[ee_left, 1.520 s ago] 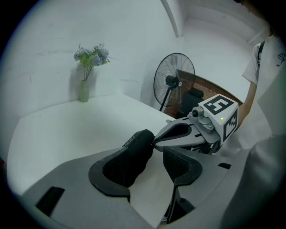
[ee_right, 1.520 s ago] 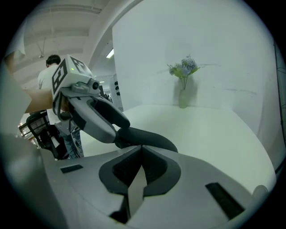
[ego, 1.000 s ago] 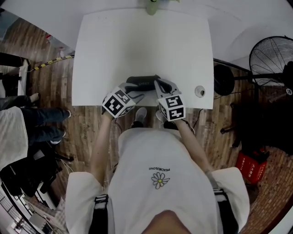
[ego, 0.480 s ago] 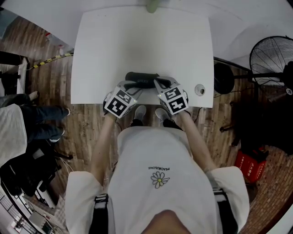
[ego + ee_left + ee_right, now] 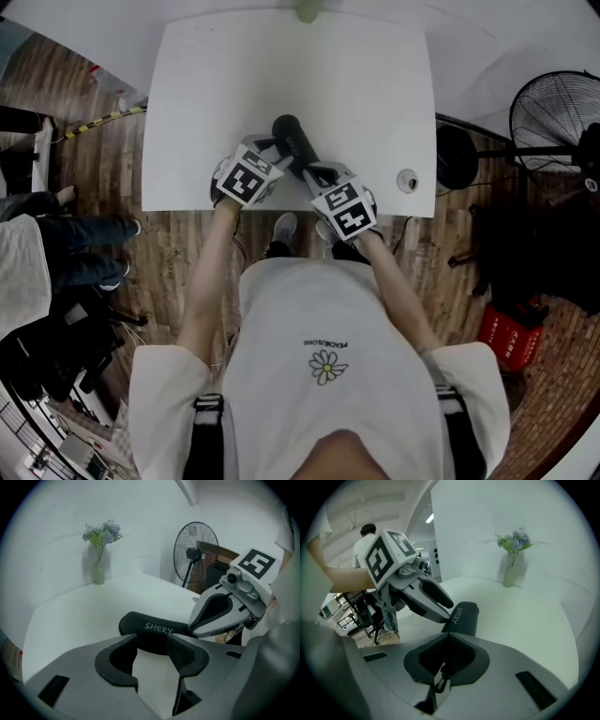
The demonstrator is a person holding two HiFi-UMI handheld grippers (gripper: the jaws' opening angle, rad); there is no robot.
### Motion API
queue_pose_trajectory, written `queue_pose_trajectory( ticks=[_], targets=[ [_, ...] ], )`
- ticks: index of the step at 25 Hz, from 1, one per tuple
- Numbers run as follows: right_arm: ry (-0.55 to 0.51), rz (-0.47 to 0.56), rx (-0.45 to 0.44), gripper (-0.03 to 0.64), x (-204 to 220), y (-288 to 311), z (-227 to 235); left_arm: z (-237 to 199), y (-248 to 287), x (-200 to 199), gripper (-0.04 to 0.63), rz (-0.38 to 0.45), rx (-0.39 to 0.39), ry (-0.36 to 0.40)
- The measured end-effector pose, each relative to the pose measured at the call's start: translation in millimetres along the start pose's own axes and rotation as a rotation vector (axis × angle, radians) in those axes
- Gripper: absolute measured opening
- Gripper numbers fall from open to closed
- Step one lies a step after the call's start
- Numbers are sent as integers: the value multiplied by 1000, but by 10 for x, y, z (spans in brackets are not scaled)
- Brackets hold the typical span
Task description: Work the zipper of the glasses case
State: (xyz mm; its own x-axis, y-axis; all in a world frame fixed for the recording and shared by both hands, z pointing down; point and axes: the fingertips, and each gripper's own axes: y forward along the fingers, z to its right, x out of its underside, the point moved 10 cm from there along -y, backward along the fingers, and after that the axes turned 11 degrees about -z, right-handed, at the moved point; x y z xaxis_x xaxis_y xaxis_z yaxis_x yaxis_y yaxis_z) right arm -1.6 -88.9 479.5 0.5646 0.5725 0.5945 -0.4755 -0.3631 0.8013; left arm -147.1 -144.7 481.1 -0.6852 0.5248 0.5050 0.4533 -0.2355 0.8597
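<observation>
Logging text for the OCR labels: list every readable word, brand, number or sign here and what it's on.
"SHERY": white letters on the side of the black glasses case, readable in both gripper views.
Shirt print above the daisy: a single word, too small and upside down to read surely.
Red box on the floor: white marks, too blurred to read.
Marker cubes: black-and-white square patterns only, no words.
</observation>
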Motion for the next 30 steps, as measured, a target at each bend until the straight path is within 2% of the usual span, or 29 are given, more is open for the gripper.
queue_pose_trajectory(
  ticks=[3,7,9,11,13,15,16,18,20,22,26,30],
  targets=[
    [24,18,-2,6,-5,2,-4,-123,25,-68,232,-7,33,-6],
    [17,17,7,6,-15,13,-20,-175,16,-64,247,-9,47,-17],
    [29,25,4,6,-6,15,-21,-139,-32,-88,245,26,26,-21],
    [49,40,-4,6,10,5,-17,-52,-114,-182,245,101,30,-48],
    [66,67,0,6,44,-3,-1,62,-162,-306,222,141,65,-63],
    [83,100,2,6,82,4,8,149,-121,-374,185,111,83,-39],
    [89,114,-1,6,94,7,8,172,-74,-375,157,77,76,-29],
    [96,136,-10,6,119,9,9,195,22,-336,59,21,35,-28],
    [90,149,-21,6,142,7,11,221,65,-298,21,18,-8,-20],
    [60,154,-15,6,148,-7,20,243,76,-285,21,24,-34,11],
    [-42,191,64,6,191,-172,117,286,89,-295,21,-10,-66,70],
    [-187,114,43,11,288,-252,377,324,88,-332,21,-44,-86,102]
  ],
)
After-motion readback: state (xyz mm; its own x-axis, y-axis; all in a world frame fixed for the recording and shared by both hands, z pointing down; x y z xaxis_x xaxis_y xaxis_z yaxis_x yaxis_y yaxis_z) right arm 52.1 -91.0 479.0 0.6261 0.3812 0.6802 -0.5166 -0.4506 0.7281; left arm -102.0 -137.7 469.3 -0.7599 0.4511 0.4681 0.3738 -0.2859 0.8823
